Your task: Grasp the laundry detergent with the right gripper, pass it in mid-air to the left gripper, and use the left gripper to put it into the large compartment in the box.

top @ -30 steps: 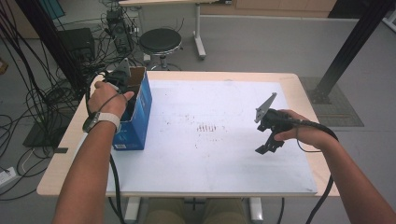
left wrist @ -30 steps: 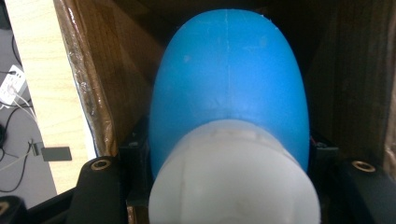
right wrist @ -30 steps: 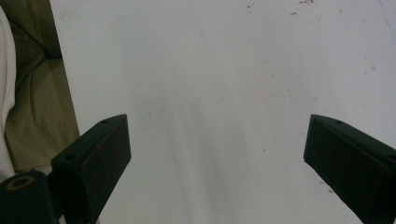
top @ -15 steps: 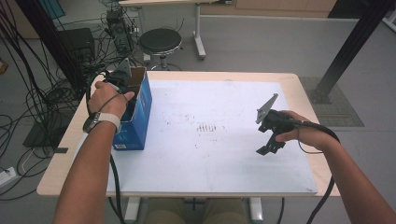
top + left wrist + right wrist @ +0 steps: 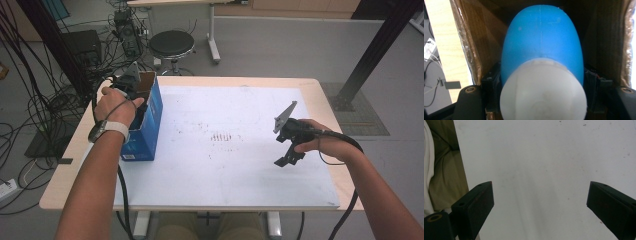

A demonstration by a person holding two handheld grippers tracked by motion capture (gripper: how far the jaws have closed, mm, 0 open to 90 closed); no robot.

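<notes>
My left gripper reaches down into the open top of a blue cardboard box at the table's left. In the left gripper view a smooth blue object with a white rounded end lies between the jaws of my left gripper, with the brown box walls around it. These jaws have just been opening, and the object stays between them; whether the pads still touch it is hidden. My right gripper hangs open over the white mat at the right. Nothing is between the jaws of my right gripper.
The white mat covers most of the wooden table. Faint reddish marks dot its middle. Behind the table stand a black stool and tangled cables on the floor. A black post rises at the far right.
</notes>
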